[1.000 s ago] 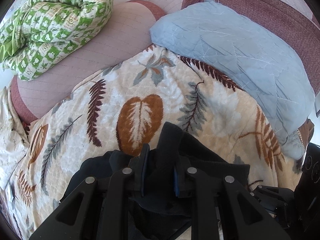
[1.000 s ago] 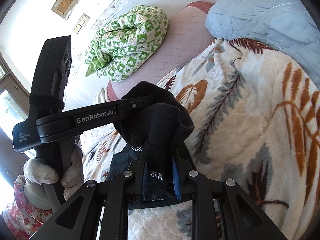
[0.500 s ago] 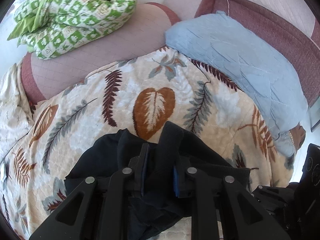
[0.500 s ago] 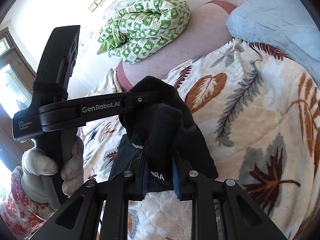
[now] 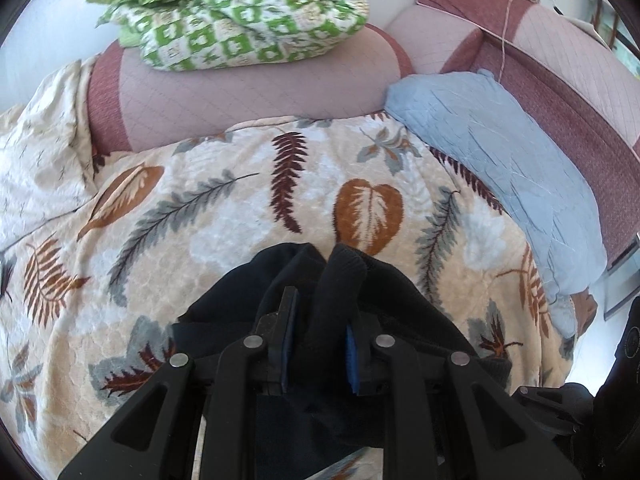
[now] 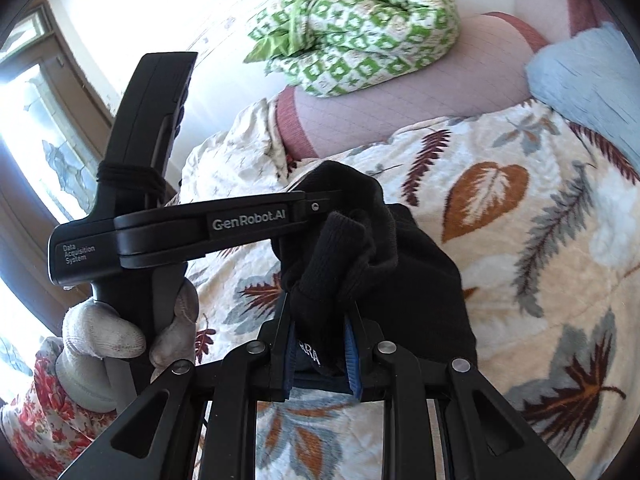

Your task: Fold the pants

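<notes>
The black pants [image 5: 400, 300] lie bunched on the leaf-patterned blanket [image 5: 200, 216] and rise into both grippers. My left gripper [image 5: 318, 320] is shut on a ribbed fold of the pants at the bottom centre of the left wrist view. My right gripper [image 6: 320, 320] is shut on another bunched ribbed part of the pants [image 6: 424, 280], near white lettering on the fabric. The left gripper also shows in the right wrist view [image 6: 320, 204], reaching in from the left, its tip in the same bunch, held by a gloved hand [image 6: 108, 332].
A green-and-white checked quilt [image 5: 248, 16] lies rolled on the pink sofa arm [image 5: 248, 96] behind the blanket. A light blue pillow [image 5: 500, 160] rests along the maroon sofa back [image 5: 568, 92] at right. A window [image 6: 36, 128] is at far left.
Both grippers have moved back and down toward the blanket's near side with the pants still held. The quilt and sofa arm now sit higher and more central in both views.
</notes>
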A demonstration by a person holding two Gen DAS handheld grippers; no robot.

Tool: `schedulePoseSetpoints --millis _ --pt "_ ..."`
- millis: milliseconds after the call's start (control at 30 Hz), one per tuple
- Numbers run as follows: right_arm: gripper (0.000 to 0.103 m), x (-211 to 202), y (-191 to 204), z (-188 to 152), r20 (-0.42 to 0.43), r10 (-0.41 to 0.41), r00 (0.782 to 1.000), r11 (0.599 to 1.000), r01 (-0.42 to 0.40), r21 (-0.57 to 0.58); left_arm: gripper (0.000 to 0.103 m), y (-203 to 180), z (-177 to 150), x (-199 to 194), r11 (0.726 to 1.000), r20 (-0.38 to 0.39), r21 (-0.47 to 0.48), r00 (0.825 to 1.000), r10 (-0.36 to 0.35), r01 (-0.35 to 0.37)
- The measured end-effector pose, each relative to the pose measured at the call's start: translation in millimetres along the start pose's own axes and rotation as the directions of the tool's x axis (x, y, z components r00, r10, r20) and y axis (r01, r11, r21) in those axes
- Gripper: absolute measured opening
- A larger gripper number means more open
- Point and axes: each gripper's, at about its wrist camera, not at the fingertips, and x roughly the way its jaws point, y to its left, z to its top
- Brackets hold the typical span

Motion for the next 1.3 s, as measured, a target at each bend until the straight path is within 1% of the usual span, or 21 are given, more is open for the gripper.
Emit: schedulePoseSetpoints --millis 167,333,467,600,667,733,800,833,867,900,933,1033,1133,1233,1300 --pt "0.023 26.3 22.4 -1.4 -0.043 0.006 0.999 0.999 -0.008 -0.054 0.021 31.6 -6.8 0.3 0.999 0.001 -0.051 1.0 -0.008 0.008" --pt "0.023 51.1 37.0 -2.1 -0.088 -0.001 0.996 0.995 -0.008 -0.099 0.026 59.3 -16.9 4.5 0.994 0.001 -0.107 1.0 -0.024 0.024" --pt "0.023 69.1 42.7 -7.7 -0.123 -0.022 0.992 0.99 0.005 -0.139 0.029 80.9 -28.0 12.0 0.984 -0.009 -0.173 0.999 -0.038 0.036" --pt "0.023 84.3 43.9 -14.4 -0.158 -0.036 0.987 0.989 0.012 -0.15 0.03 102.2 -37.3 9.5 0.972 0.007 -0.232 0.999 -0.044 0.044" --pt "0.023 91.6 42.7 -17.0 -0.176 -0.026 0.984 0.989 0.0 -0.145 0.033 114.9 -41.4 5.5 0.963 0.017 -0.267 0.999 -0.044 0.047" --pt "0.025 94.6 44.2 -20.1 -0.184 -0.026 0.983 0.989 -0.002 -0.151 0.04 126.6 -46.8 0.2 0.955 0.026 -0.294 0.999 -0.041 0.046" --pt "0.03 93.7 46.5 -22.2 -0.195 -0.03 0.98 0.987 -0.002 -0.16 0.045 136.0 -53.1 -5.8 0.948 0.036 -0.315 0.999 -0.038 0.047" --pt "0.037 93.2 47.6 -22.2 -0.198 -0.024 0.98 0.988 -0.008 -0.156 0.045 140.3 -56.8 -9.0 0.945 0.04 -0.323 0.999 -0.031 0.042" --pt "0.048 91.1 47.9 -22.8 -0.206 -0.006 0.979 0.989 -0.025 -0.147 0.046 144.3 -60.9 -12.1 0.942 0.044 -0.334 0.999 -0.025 0.039" --pt "0.053 87.0 48.4 -23.7 -0.213 0.011 0.977 0.989 -0.042 -0.138 0.046 147.7 -64.6 -14.7 0.938 0.049 -0.343 0.998 -0.026 0.041" --pt "0.061 83.8 49.7 -24.5 -0.214 0.016 0.977 0.989 -0.046 -0.139 0.047 151.6 -69.1 -17.4 0.933 0.054 -0.357 0.998 -0.027 0.044" --pt "0.061 69.3 58.4 -29.3 -0.214 0.022 0.977 0.982 -0.061 -0.177 0.047 162.5 -82.7 -27.0 0.914 0.068 -0.403 0.997 -0.025 0.05" --pt "0.061 51.6 61.2 -32.5 -0.201 0.012 0.979 0.975 -0.056 -0.214 0.047 168.2 -96.2 -43.3 0.892 0.095 -0.447 0.995 -0.021 0.061" --pt "0.061 34.2 54.8 -21.7 -0.157 -0.008 0.988 0.977 -0.026 -0.213 0.047 161.4 -108.6 -66.5 0.869 0.155 -0.482 0.987 -0.039 0.11" --pt "0.061 27.6 48.7 -6.4 -0.124 -0.027 0.992 0.98 0.002 -0.198 0.047 147.3 -115.5 -78.2 0.864 0.201 -0.48 0.978 -0.059 0.151"
